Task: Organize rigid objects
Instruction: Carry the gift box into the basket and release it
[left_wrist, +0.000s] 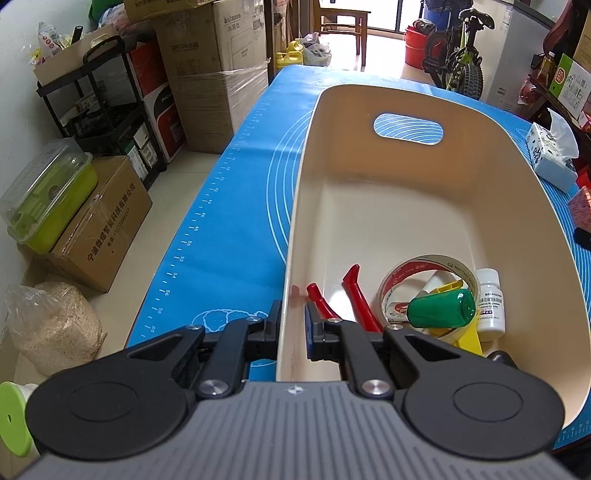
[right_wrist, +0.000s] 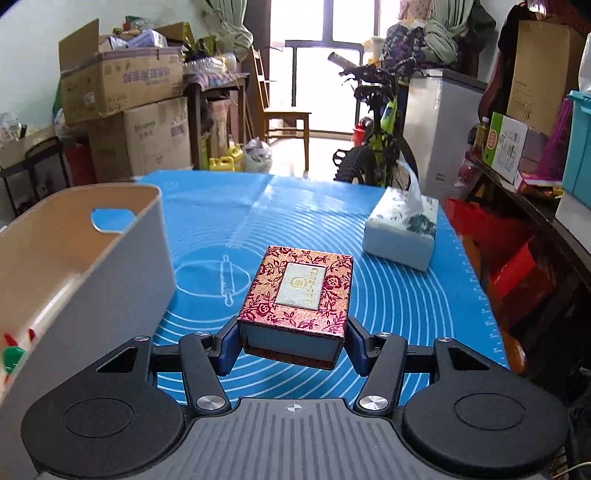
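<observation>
The brocade box (right_wrist: 295, 295), at centre frame, is clamped by the right gripper (right_wrist: 291, 341) clear of the blue mat (right_wrist: 406, 295); carry it level over the beige bin (right_wrist: 110, 251), whose wall (left_wrist: 291, 258) the left gripper (left_wrist: 291, 332) pinches steady

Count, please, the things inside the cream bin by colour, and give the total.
Red: 1, pliers with red handles
Green: 1, green bottle
White: 1, white pill bottle
Yellow: 1, yellow piece
Clear with red print: 1, tape roll
Total: 5 visible in the cream bin; more may be hidden behind the tongs.
</observation>
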